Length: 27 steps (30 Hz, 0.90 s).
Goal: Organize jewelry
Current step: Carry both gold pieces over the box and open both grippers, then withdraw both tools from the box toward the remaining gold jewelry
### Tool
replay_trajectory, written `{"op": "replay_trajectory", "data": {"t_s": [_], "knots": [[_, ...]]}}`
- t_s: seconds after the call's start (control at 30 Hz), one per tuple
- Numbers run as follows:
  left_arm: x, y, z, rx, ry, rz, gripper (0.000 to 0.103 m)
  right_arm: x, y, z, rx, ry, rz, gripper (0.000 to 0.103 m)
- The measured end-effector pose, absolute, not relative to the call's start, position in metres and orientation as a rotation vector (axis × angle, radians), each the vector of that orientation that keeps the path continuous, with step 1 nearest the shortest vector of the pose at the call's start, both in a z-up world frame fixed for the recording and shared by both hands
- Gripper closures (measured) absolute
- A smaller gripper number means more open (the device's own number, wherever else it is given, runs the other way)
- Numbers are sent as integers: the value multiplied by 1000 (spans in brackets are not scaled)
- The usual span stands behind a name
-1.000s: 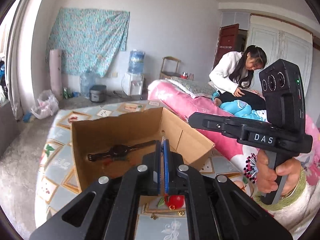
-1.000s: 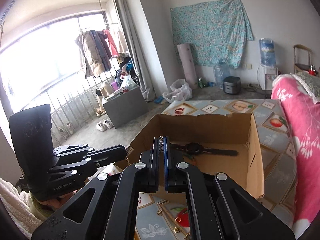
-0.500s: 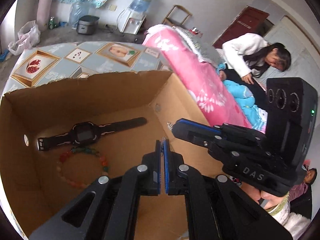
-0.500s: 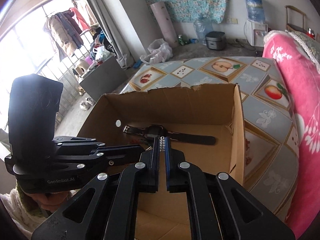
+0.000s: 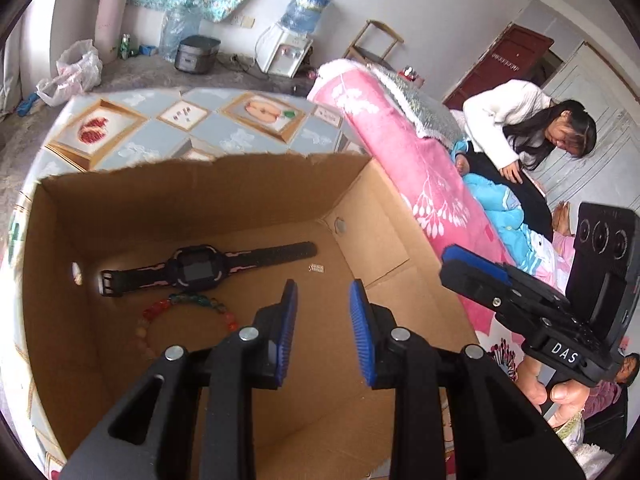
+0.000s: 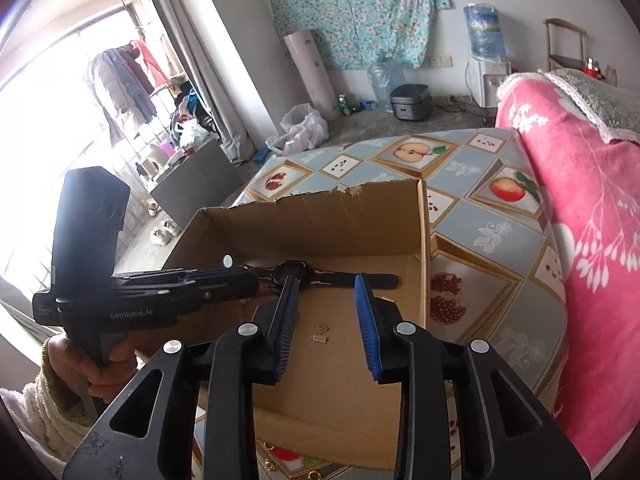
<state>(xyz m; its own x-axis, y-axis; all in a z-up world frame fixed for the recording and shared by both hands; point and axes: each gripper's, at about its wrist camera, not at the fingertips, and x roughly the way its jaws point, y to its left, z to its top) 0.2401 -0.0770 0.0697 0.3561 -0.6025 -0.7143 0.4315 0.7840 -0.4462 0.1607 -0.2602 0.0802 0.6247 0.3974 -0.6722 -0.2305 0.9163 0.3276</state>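
An open cardboard box holds a black and pink watch, a coloured bead bracelet and a small gold earring. A second small gold piece lies just beyond the earring. My left gripper is open and empty above the box floor. My right gripper is open and empty above the earring. The right gripper also shows at the right of the left wrist view. The left gripper shows in the right wrist view, partly hiding the watch.
The box stands on a table with a fruit-pattern cloth. A pink blanket lies along its right side. More small gold pieces lie on the cloth before the box. A person sits behind the blanket.
Both grippers have opened; small gold earrings now lie on the box floor. Both grippers tilted down over the box earlier.
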Motion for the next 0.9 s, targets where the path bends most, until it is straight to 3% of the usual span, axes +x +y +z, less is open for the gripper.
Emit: {"op": "replay_trajectory", "data": {"t_s": [0.13, 0.2, 0.37, 0.57, 0.9], "knots": [[205, -57, 98, -158, 857, -687, 77, 131, -271, 98, 265, 753, 390, 71], [174, -48, 112, -39, 727, -617, 76, 116, -273, 105, 297, 730, 423, 57], [115, -26, 114, 87, 612, -551, 68, 75, -262, 107, 275, 701, 491, 54], [64, -1, 85, 53, 631, -575, 61, 39, -255, 79, 280, 745, 518, 53], [43, -20, -24, 68, 884, -563, 60, 26, -233, -19, 361, 1033, 445, 57]]}}
